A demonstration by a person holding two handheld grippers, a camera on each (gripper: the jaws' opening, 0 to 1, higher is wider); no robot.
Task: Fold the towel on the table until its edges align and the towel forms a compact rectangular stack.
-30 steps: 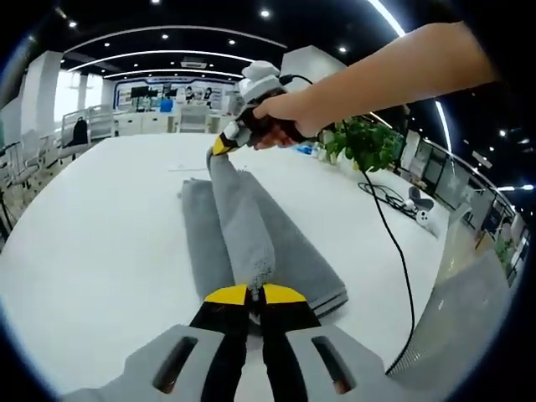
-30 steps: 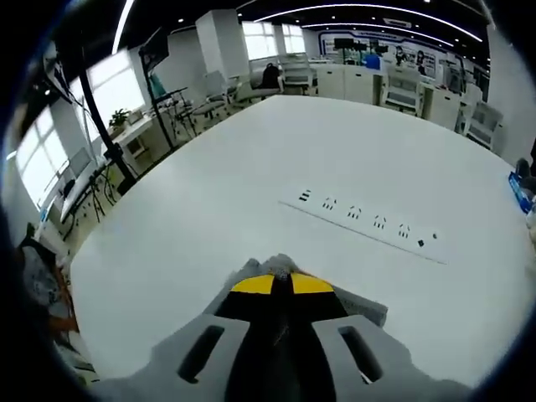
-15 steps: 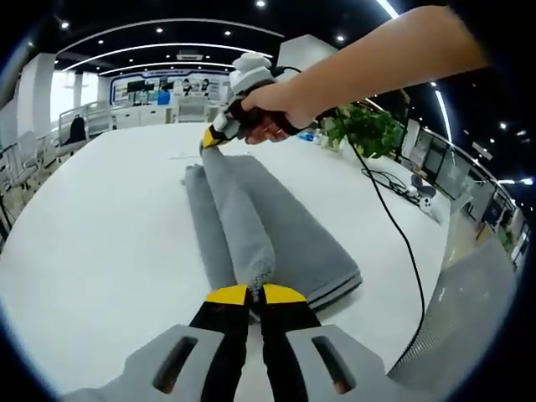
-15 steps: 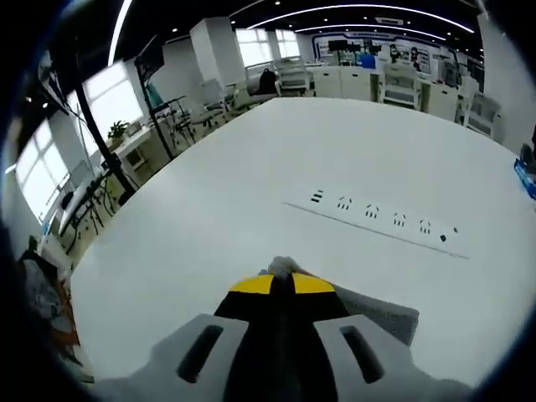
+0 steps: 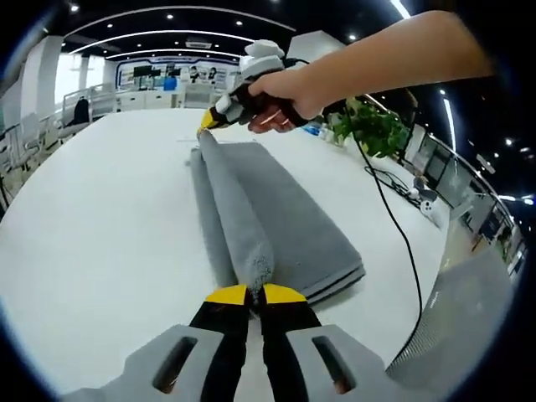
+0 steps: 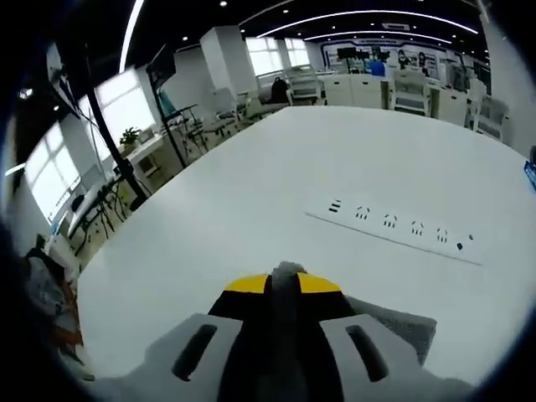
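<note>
A grey towel (image 5: 285,213) lies folded lengthwise on the white table (image 5: 100,243). Its top layer is lifted into a taut ridge (image 5: 234,209) between the two grippers. My left gripper (image 5: 255,291), yellow-tipped, is shut on the near end of that ridge. In the left gripper view the right gripper (image 5: 207,126) comes in from the upper right, held by a hand (image 5: 280,92), and is shut on the far end. In the right gripper view my right gripper (image 6: 285,280) is shut on a bit of grey towel (image 6: 286,270), with more towel (image 6: 398,322) lying below right.
A flush power strip (image 6: 402,228) runs across the table beyond the towel. A black cable (image 5: 394,226) trails from the right gripper down past the table's right edge. A potted plant (image 5: 373,130) stands at the far right. Desks and chairs (image 6: 201,113) stand off the table.
Both grippers have carried the lifted ridge toward the towel's left side, uncovering more flat towel on the right. Both stay shut on the towel.
</note>
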